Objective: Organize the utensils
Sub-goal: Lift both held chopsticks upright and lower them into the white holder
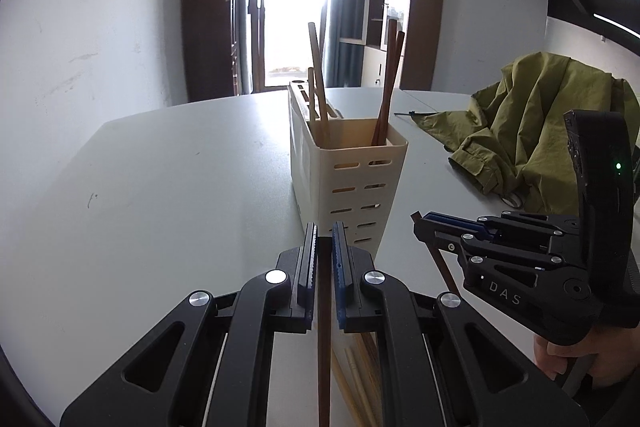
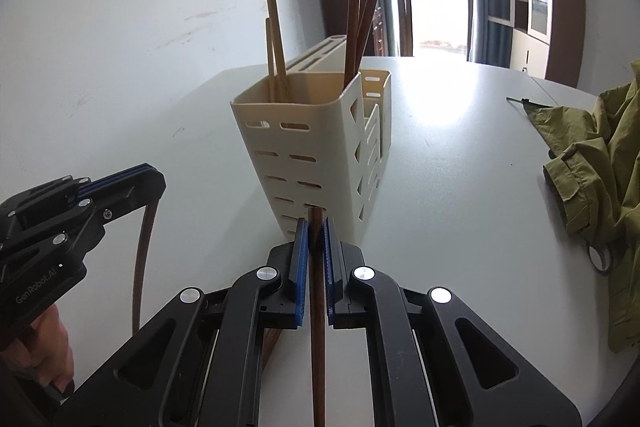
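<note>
Chopsticks, one dark stick clamped upright in each gripper, left gripper (image 1: 325, 239) and right gripper (image 2: 316, 233), sit low before the utensil holder (image 2: 304, 147); its open top lies ahead and above.

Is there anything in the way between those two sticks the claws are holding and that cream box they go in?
Nothing visible. Each claw, left and right, is shut on a dark chopstick, and only bare table lies before the cream holder. Its open top already holds other chopsticks but has room.

Right tool (image 2: 316, 239) clamps a dark chopstick (image 2: 318, 327) (upright) before the cream holder (image 2: 312, 147).
</note>
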`<state>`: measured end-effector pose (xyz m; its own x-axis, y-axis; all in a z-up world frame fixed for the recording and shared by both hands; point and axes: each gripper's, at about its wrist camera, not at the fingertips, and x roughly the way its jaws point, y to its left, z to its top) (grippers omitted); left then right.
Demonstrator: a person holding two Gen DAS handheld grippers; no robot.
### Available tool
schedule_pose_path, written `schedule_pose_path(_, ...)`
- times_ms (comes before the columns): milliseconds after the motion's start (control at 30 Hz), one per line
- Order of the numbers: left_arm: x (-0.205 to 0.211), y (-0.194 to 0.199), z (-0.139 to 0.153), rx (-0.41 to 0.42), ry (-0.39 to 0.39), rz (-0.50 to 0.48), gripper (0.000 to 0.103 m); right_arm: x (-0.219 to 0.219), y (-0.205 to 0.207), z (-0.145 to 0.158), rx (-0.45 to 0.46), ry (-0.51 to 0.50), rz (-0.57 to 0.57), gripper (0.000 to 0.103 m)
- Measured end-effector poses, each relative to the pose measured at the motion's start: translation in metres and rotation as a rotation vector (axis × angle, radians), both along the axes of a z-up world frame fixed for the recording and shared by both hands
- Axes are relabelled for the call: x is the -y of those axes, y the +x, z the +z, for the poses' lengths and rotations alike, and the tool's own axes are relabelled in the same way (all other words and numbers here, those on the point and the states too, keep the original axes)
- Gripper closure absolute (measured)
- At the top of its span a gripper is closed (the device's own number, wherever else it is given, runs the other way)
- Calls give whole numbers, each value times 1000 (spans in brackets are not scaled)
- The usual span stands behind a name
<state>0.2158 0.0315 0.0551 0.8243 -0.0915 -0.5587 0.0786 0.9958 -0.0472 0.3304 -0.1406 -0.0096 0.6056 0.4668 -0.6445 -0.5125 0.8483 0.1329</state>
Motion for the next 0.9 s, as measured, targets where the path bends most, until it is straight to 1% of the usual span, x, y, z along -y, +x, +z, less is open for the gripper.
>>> schedule_pose_path(67, 1, -6, 10, 32, -5, 4, 96, 6, 5, 10, 31, 20, 0, 95)
schedule_pose_path(167, 1, -12, 20, 62, -15, 14, 96, 10, -2, 26, 75, 49, 0, 95)
schedule_pose_path(267, 3, -16, 28, 94, -9, 20, 96, 13, -8, 37, 115, 75, 2, 95)
schedule_pose_path(700, 4, -22, 62, 216, -28, 17, 96, 13, -16, 65, 219, 97, 16, 95)
schedule_pose_path(900, 3, -22, 77, 272, -43, 12, 96, 13, -14, 81, 275, 135, 31, 95)
